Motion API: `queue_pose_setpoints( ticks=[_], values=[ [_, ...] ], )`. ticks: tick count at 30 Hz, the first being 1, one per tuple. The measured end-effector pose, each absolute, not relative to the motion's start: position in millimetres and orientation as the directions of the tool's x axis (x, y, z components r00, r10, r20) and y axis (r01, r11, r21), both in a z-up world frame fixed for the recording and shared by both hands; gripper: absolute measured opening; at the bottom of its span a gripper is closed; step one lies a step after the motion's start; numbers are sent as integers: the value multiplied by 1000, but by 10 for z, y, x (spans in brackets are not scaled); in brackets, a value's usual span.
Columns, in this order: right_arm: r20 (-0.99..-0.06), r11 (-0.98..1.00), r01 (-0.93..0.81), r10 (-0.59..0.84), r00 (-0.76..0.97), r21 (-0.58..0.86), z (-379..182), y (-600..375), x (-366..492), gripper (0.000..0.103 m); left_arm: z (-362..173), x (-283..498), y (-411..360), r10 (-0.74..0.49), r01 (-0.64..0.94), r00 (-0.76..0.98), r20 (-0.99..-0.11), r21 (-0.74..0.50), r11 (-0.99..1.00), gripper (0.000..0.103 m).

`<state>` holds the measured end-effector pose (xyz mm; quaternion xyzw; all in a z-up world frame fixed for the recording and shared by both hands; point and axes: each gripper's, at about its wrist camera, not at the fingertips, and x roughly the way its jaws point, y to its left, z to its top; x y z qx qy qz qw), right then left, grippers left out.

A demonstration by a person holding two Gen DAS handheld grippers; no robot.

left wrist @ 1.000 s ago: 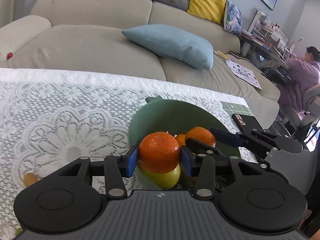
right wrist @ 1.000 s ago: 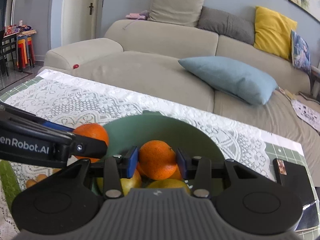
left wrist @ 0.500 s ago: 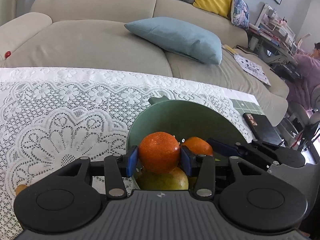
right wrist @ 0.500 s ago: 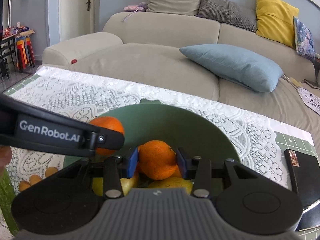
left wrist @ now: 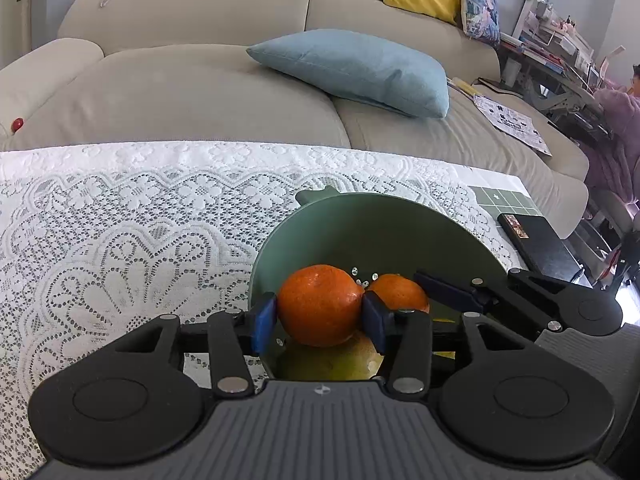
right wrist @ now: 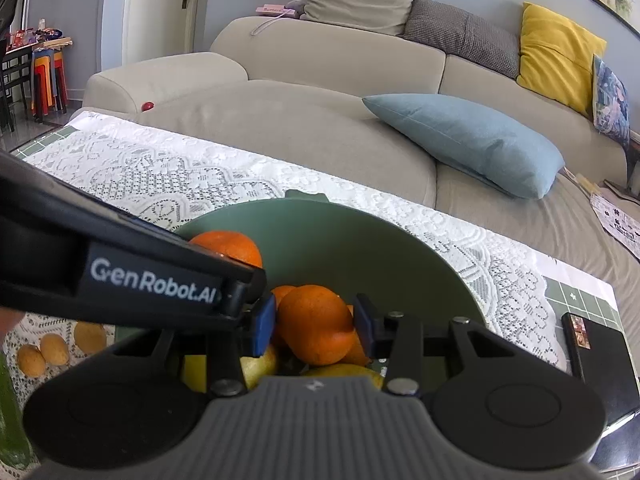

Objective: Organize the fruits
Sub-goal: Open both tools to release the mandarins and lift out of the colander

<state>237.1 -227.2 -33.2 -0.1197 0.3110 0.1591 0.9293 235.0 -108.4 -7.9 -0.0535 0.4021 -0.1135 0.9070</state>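
A green bowl point(left wrist: 360, 224) stands on the lace tablecloth and holds yellow-green fruit point(left wrist: 332, 362) and oranges. My left gripper point(left wrist: 320, 318) is shut on an orange point(left wrist: 318, 304) just above the bowl's near left side. My right gripper point(right wrist: 314, 326) is shut on another orange point(right wrist: 314, 328) over the bowl's middle; that orange also shows in the left wrist view point(left wrist: 400, 294). In the right wrist view the left gripper's arm point(right wrist: 120, 276) crosses from the left, its orange point(right wrist: 228, 246) behind it. Yellow-green fruit point(right wrist: 260, 364) lies under the right gripper.
Several small yellow fruits point(right wrist: 52, 348) and a green object point(right wrist: 10, 408) lie on the lace cloth point(left wrist: 120, 220) left of the bowl. A black box point(left wrist: 540, 246) sits at the table's right end. A beige sofa point(left wrist: 180, 92) with a blue pillow point(left wrist: 356, 68) stands behind the table.
Both grippers have moved forward and lower over the bowl, each still holding its orange. The left gripper's orange now sits inside the bowl's rim line.
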Motion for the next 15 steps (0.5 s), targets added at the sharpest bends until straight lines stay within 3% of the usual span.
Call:
queue_pose_setpoints(
  ticks=[8,15],
  values=[
    [-610,924,-360,211,764,-131,-318,-2249,2346,43,-82,2308,-1119,-224,161,670,-708,-156,975,58],
    [-584,924,-350,202,786,-152,-266,-2237,2287,60,56,2189,-1112,-216,159,704,-677,-145,976,67]
  ],
)
